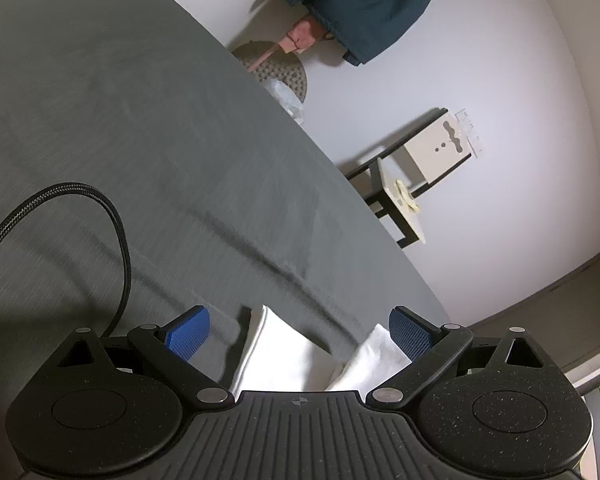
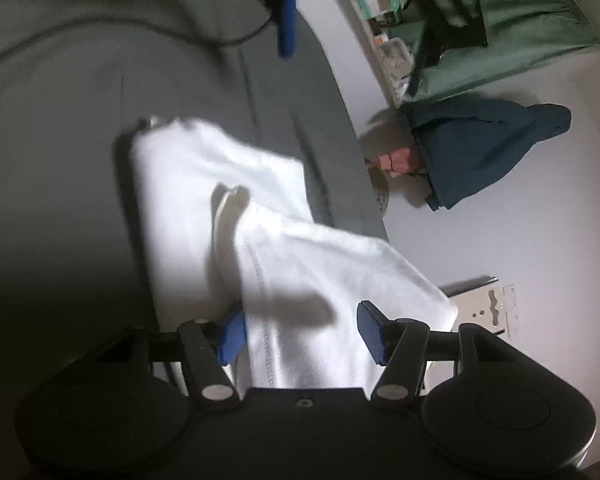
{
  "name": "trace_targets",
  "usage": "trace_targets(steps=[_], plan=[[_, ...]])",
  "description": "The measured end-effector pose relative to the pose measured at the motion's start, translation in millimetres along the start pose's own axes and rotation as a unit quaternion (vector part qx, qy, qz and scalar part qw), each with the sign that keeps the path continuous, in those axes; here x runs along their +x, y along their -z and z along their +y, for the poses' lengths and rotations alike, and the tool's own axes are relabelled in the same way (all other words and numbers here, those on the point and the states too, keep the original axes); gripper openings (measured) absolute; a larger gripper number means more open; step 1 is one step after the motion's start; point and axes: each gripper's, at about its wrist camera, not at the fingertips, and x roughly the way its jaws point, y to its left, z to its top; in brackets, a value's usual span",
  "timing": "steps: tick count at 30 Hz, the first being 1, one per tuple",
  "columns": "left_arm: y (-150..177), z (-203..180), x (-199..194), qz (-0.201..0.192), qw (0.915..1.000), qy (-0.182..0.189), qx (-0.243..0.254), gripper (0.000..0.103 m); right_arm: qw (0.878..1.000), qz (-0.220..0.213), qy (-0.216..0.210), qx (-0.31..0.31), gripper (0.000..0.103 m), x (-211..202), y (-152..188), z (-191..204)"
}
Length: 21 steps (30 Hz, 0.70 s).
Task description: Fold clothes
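Note:
A white garment lies partly folded on the grey-covered surface, one end hanging past the surface's edge. My right gripper is open, and the near end of the garment runs between its blue pads, draped against the left one. In the left wrist view my left gripper is open wide. Two folds of the white garment sit low between its fingers on the grey-covered surface. A blue finger of the left gripper shows at the top of the right wrist view, beyond the garment.
A black cable loops over the grey surface. Past the surface's edge, on the pale floor, are a dark teal garment, a round dotted basket and a white box on a black frame. A green cushion lies further back.

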Motion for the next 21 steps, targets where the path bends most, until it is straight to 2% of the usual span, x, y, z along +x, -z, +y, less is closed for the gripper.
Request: trace_targets(steps=[2, 3, 4, 5, 6, 8, 9, 10, 11, 12, 13, 15, 16, 17, 18, 19, 20, 21], plan=[[1, 0, 1, 0.003, 1.0, -0.002, 0.002, 0.097, 0.999, -0.008, 0.009, -0.03, 0.057, -1, 1, 11], [2, 0, 2, 0.004, 1.0, -0.003, 0.002, 0.097, 1.0, -0.01, 0.007, -0.025, 0.054, -1, 1, 11], [2, 0, 3, 0.006, 1.0, -0.005, 0.003, 0.097, 1.0, -0.01, 0.002, -0.013, 0.042, 0, 1, 10], [2, 1, 4, 0.008, 0.9999, -0.006, 0.004, 0.097, 1.0, -0.006, -0.008, 0.013, 0.024, 1, 2, 4], [3, 1, 5, 0.01, 0.9999, -0.007, 0.005, 0.097, 0.999, -0.003, -0.014, 0.042, 0.015, 1, 4, -4], [3, 2, 5, 0.013, 0.9998, -0.01, 0.007, 0.097, 0.994, -0.008, -0.013, 0.112, 0.013, -4, 10, -26], [3, 2, 5, 0.013, 0.9998, -0.01, 0.007, 0.097, 0.987, -0.011, -0.015, 0.16, 0.013, -8, 15, -39], [3, 2, 5, 0.013, 0.9998, -0.01, 0.007, 0.097, 0.972, -0.015, -0.021, 0.233, 0.013, -14, 24, -59], [4, 1, 4, 0.013, 0.9998, -0.009, 0.009, 0.097, 0.95, -0.018, -0.025, 0.309, 0.013, -20, 36, -79], [4, 0, 4, 0.015, 0.9998, -0.005, 0.012, 0.097, 0.919, -0.017, -0.025, 0.393, 0.013, -27, 54, -101], [4, -2, 4, 0.017, 0.9997, 0.0, 0.016, 0.097, 0.879, -0.016, -0.025, 0.475, 0.013, -33, 74, -122], [7, -8, 6, 0.025, 0.9992, 0.012, 0.029, 0.097, 0.791, 0.013, -0.018, 0.612, 0.014, -39, 125, -148], [9, -12, 8, 0.032, 0.9985, 0.021, 0.038, 0.097, 0.742, 0.032, -0.013, 0.669, 0.016, -40, 151, -159], [11, -16, 10, 0.04, 0.9977, 0.029, 0.048, 0.097, 0.694, 0.052, -0.008, 0.718, 0.027, -41, 175, -165], [13, -21, 12, 0.047, 0.9966, 0.037, 0.057, 0.097, 0.652, 0.074, -0.003, 0.754, 0.057, -41, 197, -166], [16, -25, 15, 0.054, 0.9952, 0.044, 0.069, 0.097, 0.615, 0.093, 0.003, 0.783, 0.072, -43, 217, -166], [19, -30, 17, 0.062, 0.9935, 0.051, 0.08, 0.097, 0.589, 0.107, 0.011, 0.801, 0.079, -46, 231, -165], [22, -34, 19, 0.07, 0.9919, 0.056, 0.09, 0.097, 0.569, 0.118, 0.016, 0.813, 0.079, -49, 244, -164]])
